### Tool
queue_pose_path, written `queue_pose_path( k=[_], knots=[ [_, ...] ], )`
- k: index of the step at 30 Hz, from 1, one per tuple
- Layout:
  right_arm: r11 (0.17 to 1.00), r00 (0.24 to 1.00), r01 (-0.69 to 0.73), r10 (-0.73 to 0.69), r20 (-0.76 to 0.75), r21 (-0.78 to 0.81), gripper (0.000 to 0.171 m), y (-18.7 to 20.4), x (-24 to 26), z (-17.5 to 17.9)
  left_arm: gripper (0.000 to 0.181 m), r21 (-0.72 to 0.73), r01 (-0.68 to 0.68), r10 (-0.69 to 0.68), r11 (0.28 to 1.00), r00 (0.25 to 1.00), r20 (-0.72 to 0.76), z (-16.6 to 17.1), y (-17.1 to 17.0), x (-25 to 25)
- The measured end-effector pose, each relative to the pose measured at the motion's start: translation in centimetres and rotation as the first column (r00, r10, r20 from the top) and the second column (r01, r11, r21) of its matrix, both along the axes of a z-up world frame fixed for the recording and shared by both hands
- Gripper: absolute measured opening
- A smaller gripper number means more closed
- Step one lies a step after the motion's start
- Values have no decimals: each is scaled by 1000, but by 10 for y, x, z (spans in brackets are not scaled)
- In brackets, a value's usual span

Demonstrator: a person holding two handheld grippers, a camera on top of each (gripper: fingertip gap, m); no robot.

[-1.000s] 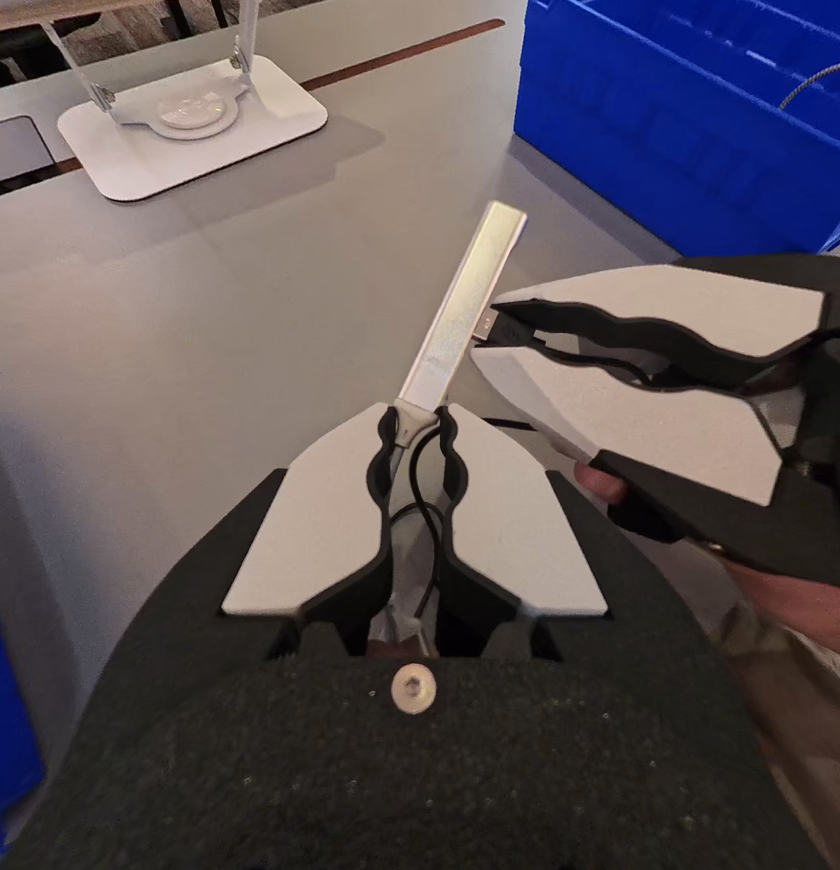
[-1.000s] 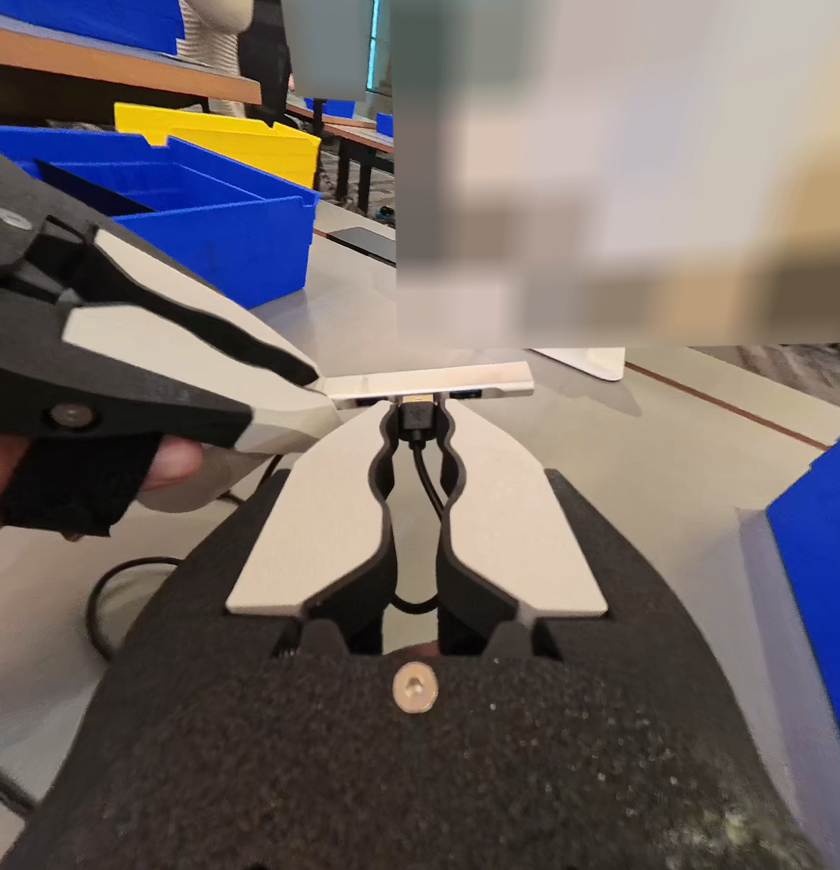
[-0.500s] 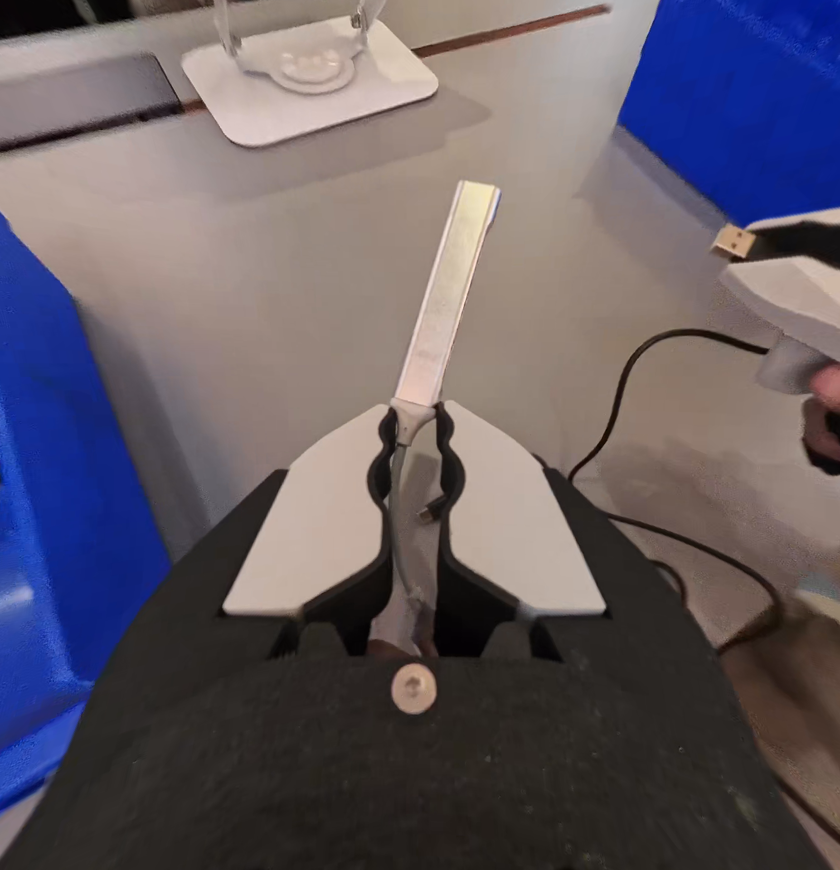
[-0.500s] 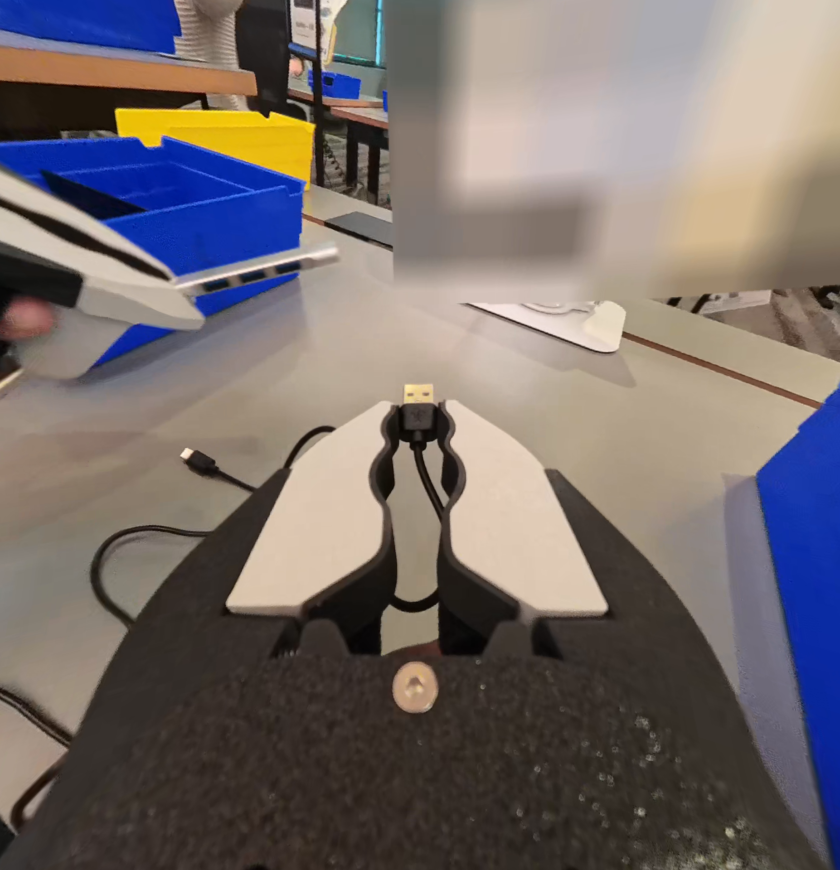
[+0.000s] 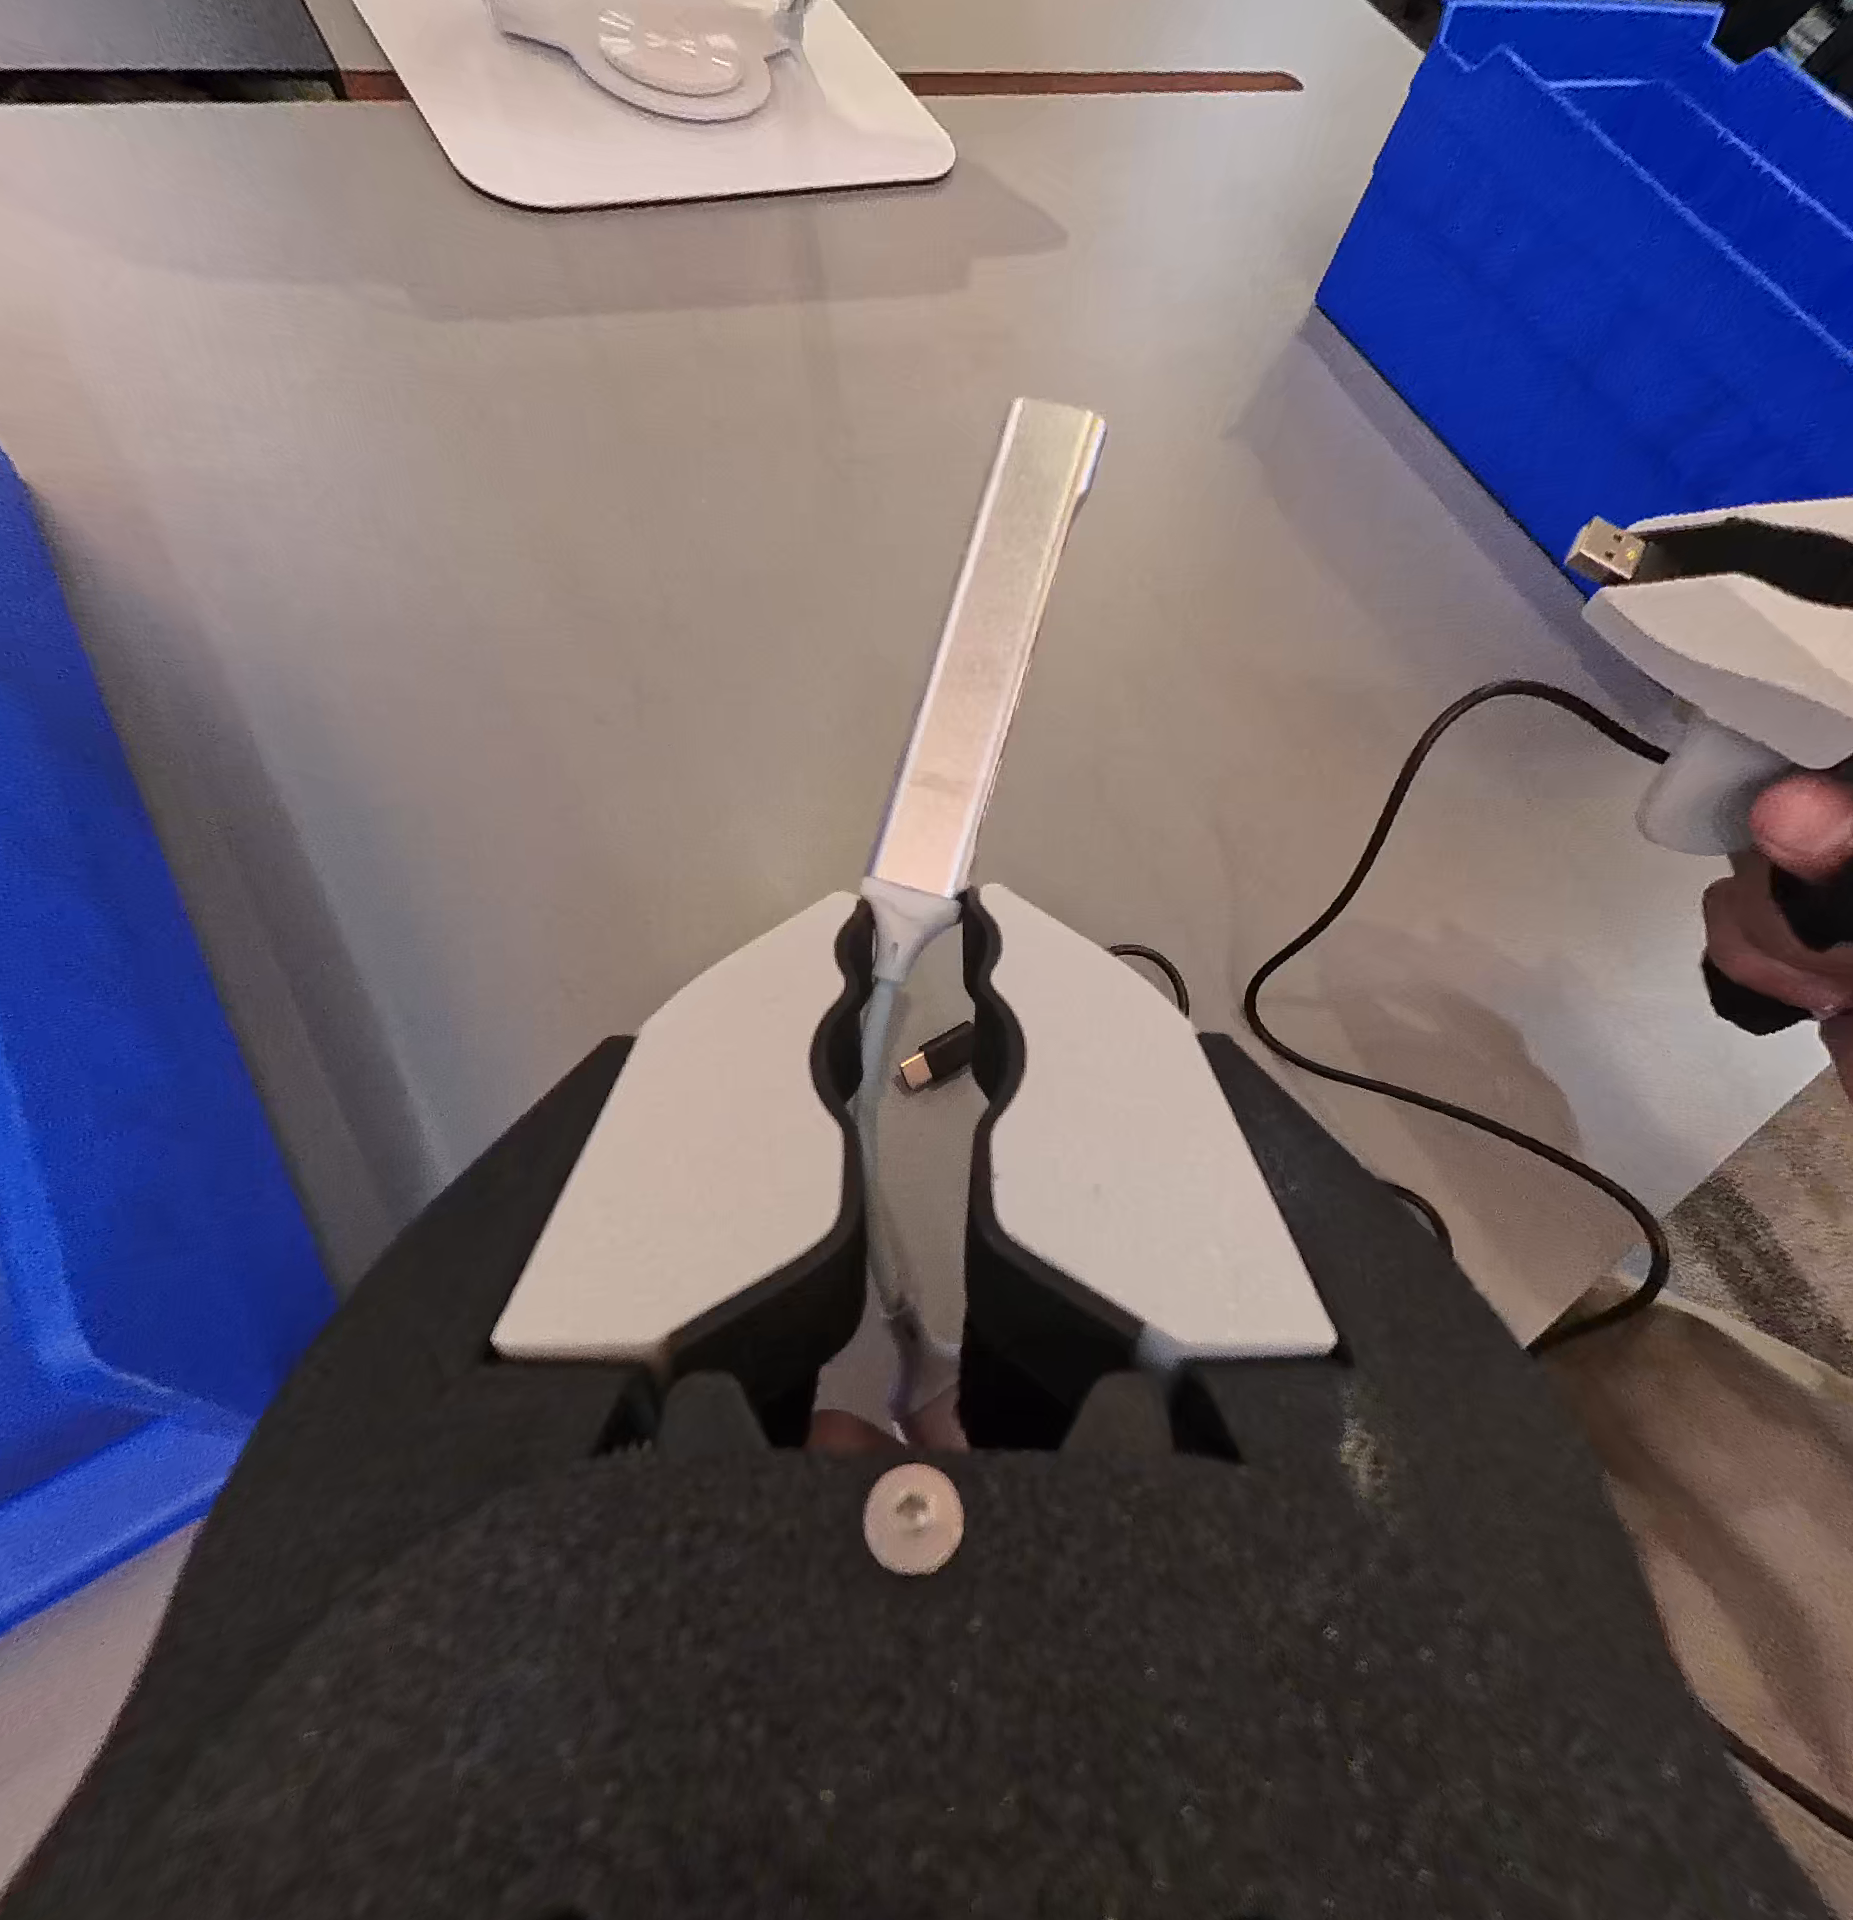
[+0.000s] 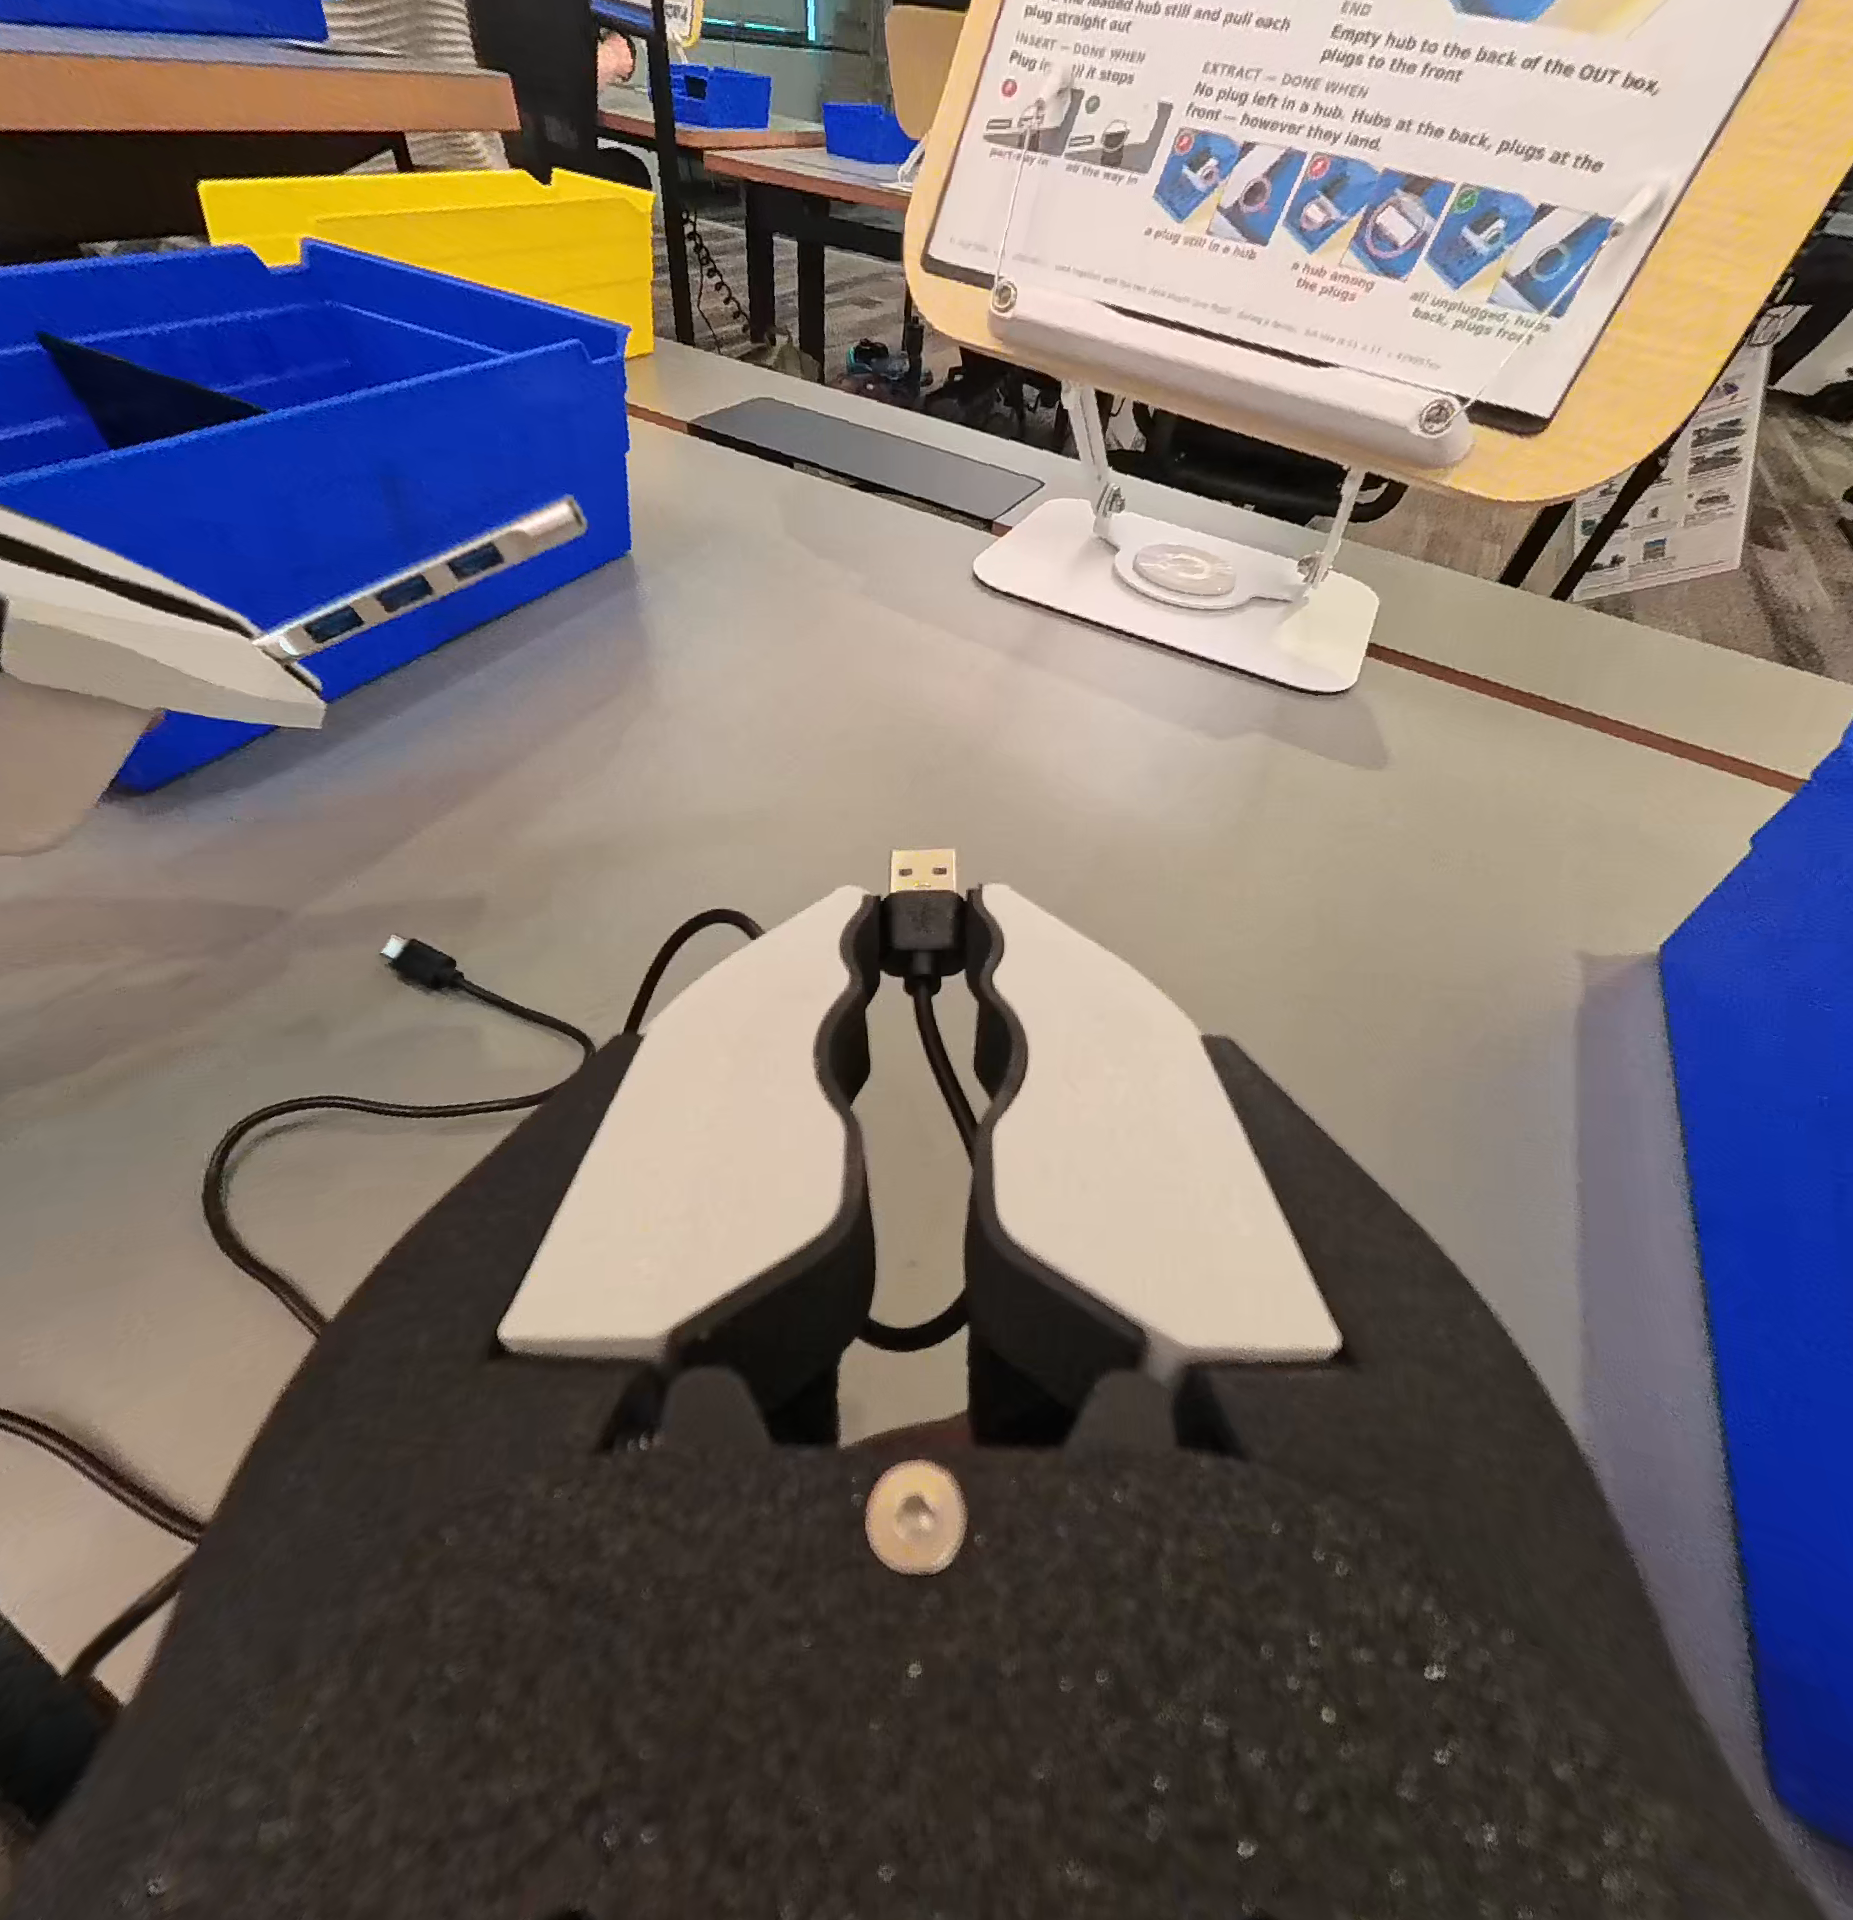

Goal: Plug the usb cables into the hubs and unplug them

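Note:
My left gripper (image 5: 914, 906) is shut on the cable end of a slim silver USB hub (image 5: 989, 665), which sticks out forward above the grey table. The hub also shows in the right wrist view (image 6: 439, 577), with its blue ports empty, held by the left gripper (image 6: 278, 665) at the left. My right gripper (image 6: 924, 902) is shut on the black USB-A plug (image 6: 922, 899) of a black cable (image 6: 309, 1117). The plug's metal tip points forward, free in the air. In the left wrist view the right gripper (image 5: 1628, 582) and plug (image 5: 1606, 551) are at the right, well apart from the hub.
The cable's small far-end connector (image 6: 415, 958) lies on the table (image 6: 1005, 748). Blue bins stand at the left (image 6: 309, 447) and the right (image 6: 1795, 1195), with a yellow bin (image 6: 434, 229) behind. A white stand (image 6: 1182, 592) holds an instruction sheet at the back. Across from one pair of fingers to the other is roughly 20 cm.
The USB-A plug was in the hub a second ago. It has come out, and the two grippers have moved apart, hub to the left, plug to the right.

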State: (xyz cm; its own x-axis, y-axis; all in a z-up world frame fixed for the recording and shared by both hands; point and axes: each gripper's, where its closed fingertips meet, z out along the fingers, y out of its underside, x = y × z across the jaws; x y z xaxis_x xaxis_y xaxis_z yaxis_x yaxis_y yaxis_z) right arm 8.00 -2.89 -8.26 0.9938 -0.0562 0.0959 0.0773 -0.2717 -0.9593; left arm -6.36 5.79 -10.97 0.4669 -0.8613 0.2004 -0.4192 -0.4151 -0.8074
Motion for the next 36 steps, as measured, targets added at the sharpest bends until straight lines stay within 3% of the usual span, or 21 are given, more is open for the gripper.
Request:
queue_pose_path(
  k=[4, 7, 9, 15, 20, 23, 28, 32, 35, 36],
  knots=[
    [1000, 1000, -9, 9, 0, -1, 15, 2, 1, 3, 16, 13, 21, -21, 1000, 1000, -2, 2, -4, 3],
    [1000, 996, -25, 23, 90, 15, 15, 10, 19, 40, 16, 13, 42, -42, 999, 999, -4, 2, -8, 6],
    [998, 984, -31, 22, 177, 48, 15, 14, 46, 98, 16, 15, 49, -49, 999, 999, -4, 2, -10, 7],
    [982, 916, 27, -99, 390, 185, 15, 6, 145, 318, 16, 7, 87, -87, 996, 996, -2, 1, -17, 11],
    [959, 759, 148, -268, 594, 244, 15, -16, 194, 469, 16, 9, 100, -100, 995, 995, -4, 1, -18, 13],
    [933, 670, 236, -358, 650, 271, 15, -29, 224, 532, 16, 11, 108, -108, 994, 994, -13, -1, -20, 13],
    [908, 619, 320, -415, 667, 268, 15, -34, 263, 578, 16, 16, 120, -119, 993, 993, -23, -2, -22, 15],
    [909, 625, 349, -407, 665, 228, 15, -26, 280, 570, 16, 22, 130, -129, 991, 991, -32, -3, -25, 17],
    [855, 490, 426, -494, 718, 298, 15, -45, 301, 589, 16, 30, 136, -134, 990, 990, -39, -2, -25, 17],
    [853, 531, 409, -511, 676, 323, 15, -53, 302, 601, 16, 35, 133, -131, 990, 990, -42, -2, -25, 16]
  ],
)
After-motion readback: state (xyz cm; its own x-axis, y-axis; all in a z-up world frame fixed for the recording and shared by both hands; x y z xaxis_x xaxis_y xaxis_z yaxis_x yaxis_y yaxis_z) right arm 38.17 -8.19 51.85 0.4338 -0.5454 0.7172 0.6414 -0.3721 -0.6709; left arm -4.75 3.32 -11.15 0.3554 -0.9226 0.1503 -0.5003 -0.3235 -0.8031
